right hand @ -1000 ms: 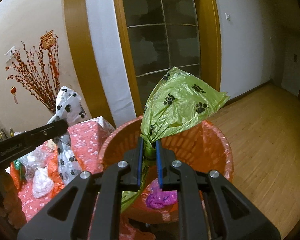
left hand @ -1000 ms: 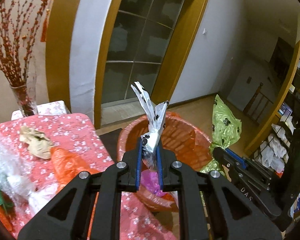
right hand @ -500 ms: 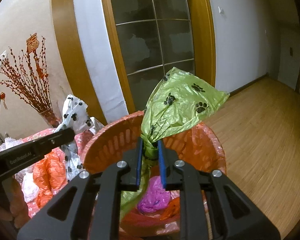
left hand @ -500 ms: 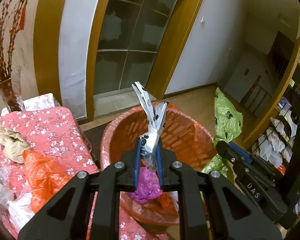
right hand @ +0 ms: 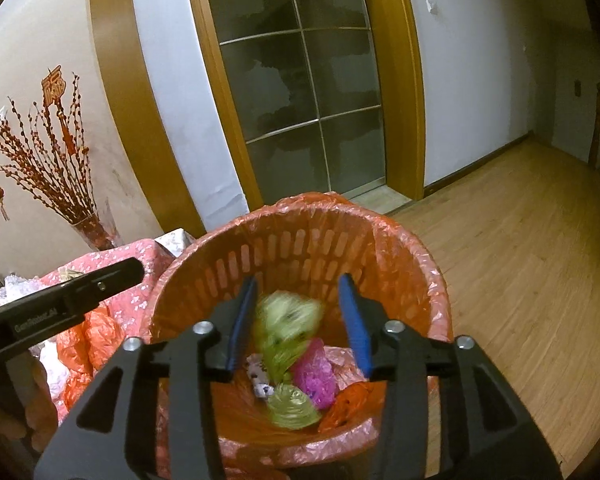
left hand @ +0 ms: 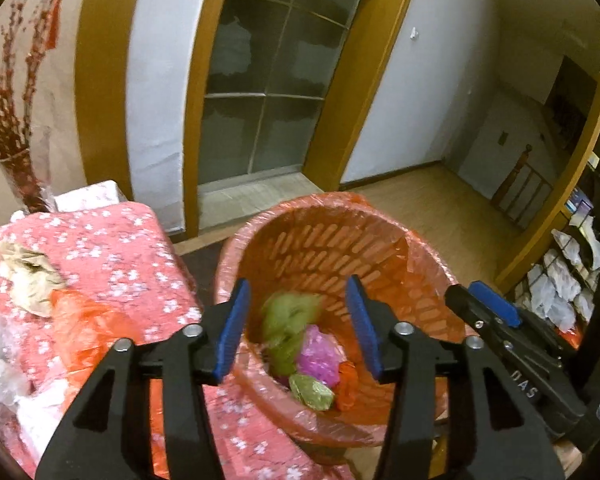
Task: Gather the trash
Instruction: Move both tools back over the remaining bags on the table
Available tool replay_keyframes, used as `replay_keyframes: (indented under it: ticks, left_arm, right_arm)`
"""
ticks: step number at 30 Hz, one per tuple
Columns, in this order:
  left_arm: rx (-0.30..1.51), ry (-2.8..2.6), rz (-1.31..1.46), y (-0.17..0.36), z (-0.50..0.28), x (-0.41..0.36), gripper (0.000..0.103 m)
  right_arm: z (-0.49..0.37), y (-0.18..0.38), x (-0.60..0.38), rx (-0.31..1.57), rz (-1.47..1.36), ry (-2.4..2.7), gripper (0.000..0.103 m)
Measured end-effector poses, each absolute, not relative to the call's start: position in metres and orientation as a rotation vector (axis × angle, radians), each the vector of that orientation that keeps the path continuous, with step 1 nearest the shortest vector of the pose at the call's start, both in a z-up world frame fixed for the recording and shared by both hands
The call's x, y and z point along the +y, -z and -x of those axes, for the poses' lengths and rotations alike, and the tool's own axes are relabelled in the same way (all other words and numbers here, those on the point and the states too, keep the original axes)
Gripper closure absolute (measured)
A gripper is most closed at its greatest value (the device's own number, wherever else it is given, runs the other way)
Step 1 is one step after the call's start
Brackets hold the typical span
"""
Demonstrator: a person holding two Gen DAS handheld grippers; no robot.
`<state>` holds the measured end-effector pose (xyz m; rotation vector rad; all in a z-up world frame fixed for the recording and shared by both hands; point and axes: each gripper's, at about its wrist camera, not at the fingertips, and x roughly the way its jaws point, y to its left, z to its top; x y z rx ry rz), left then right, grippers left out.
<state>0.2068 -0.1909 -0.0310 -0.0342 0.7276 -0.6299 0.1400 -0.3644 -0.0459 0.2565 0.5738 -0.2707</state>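
Both hand-held grippers hang above the mouth of the orange laundry-style basket [left hand: 332, 248], which is lined with a thin red plastic bag and serves as the trash bin.

The left hand-held gripper [left hand: 298, 320] has just been opening; its blue pads stand apart with nothing pressed between them. The right hand-held gripper [right hand: 296, 320] has likewise just been opening, and its pads touch nothing.

Below and between the right gripper's jaws a green paw-print bag [right hand: 288, 328] shows as a motion-blurred shape inside the basket, free of the pads. A white bag with black paw prints [right hand: 260, 376] lies partly covered on the basket floor, beside a magenta plastic wad [right hand: 314, 376], a crumpled green wrapper [right hand: 292, 406] and an orange scrap [right hand: 348, 402].

In the left wrist view the right gripper's black body comes in from the lower right, near the basket's right rim.

The basket stands just beside the worktop [left hand: 112, 240], which wears a pink cloth with white blossoms; the worktop's edge nearly meets the basket's left rim. Still on the cloth are a crumpled tan paper [left hand: 28, 280], an orange plastic bag [left hand: 88, 320] and clear plastic film [left hand: 0, 368] at the left edge.

Right of the basket lies bare wooden floor [right hand: 520, 260]. Behind it stands a glass-panelled door [right hand: 300, 88] in a yellow-brown frame.
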Motion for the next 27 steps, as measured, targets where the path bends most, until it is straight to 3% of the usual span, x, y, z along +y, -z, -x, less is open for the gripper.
replay_keyframes:
  ticks: [7, 27]
  left_arm:
    - [0.673, 0.521, 0.024, 0.023, -0.190, -0.155, 0.034]
    - [0.547, 0.033, 0.032, 0.022, -0.143, 0.035, 0.024]
  right_arm:
    - [-0.133, 0.038, -0.342, 0.566, -0.241, 0.249, 0.041]
    - [-0.161, 0.040, -0.203, 0.638, -0.156, -0.006, 0.032]
